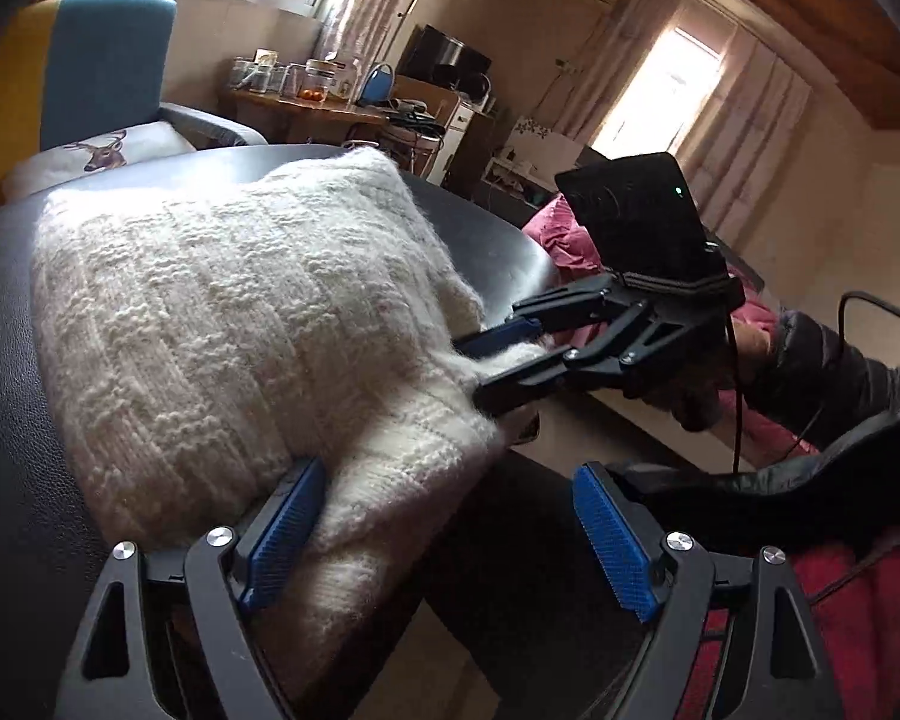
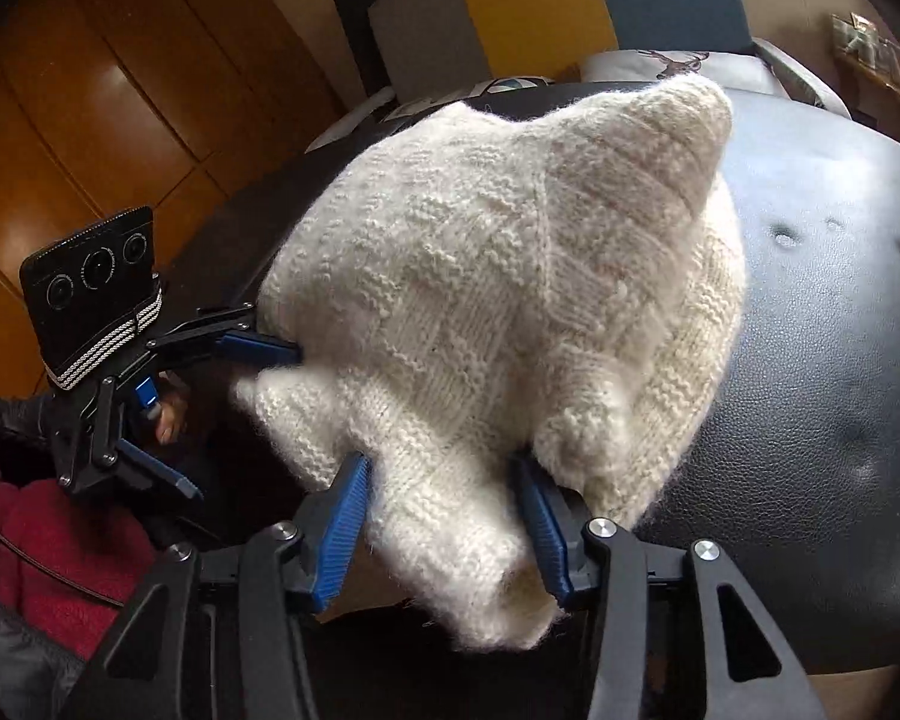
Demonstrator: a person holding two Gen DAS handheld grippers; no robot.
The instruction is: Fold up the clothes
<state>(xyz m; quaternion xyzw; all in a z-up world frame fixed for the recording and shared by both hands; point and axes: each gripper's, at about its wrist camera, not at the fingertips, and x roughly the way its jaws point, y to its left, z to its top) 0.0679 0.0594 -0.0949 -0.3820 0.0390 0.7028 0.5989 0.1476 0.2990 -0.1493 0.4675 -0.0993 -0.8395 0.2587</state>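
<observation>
A fluffy white knitted sweater (image 1: 222, 324) lies folded into a thick bundle on a black leather surface (image 1: 6, 372). Its near edge hangs over the rim. In the left wrist view my left gripper (image 1: 450, 540) is open wide, its left pad (image 1: 288, 534) pressed against the sweater's hem and its right pad (image 1: 615, 540) free. My right gripper (image 1: 471, 375) pinches a corner of the knit. The right wrist view has the right gripper (image 2: 444, 531) shut on a thick fold of the sweater (image 2: 498, 300). The left gripper (image 2: 246, 423) is open at the sweater's left edge.
A blue and yellow sofa (image 1: 90, 60) with a deer cushion (image 1: 102, 150) stands behind the leather surface (image 2: 822, 312). A wooden desk (image 1: 306, 108) carries jars. Red fabric (image 2: 60, 546) and a person's dark padded sleeve (image 1: 822, 360) are close by. Wooden cupboard doors (image 2: 90, 90) stand on the left.
</observation>
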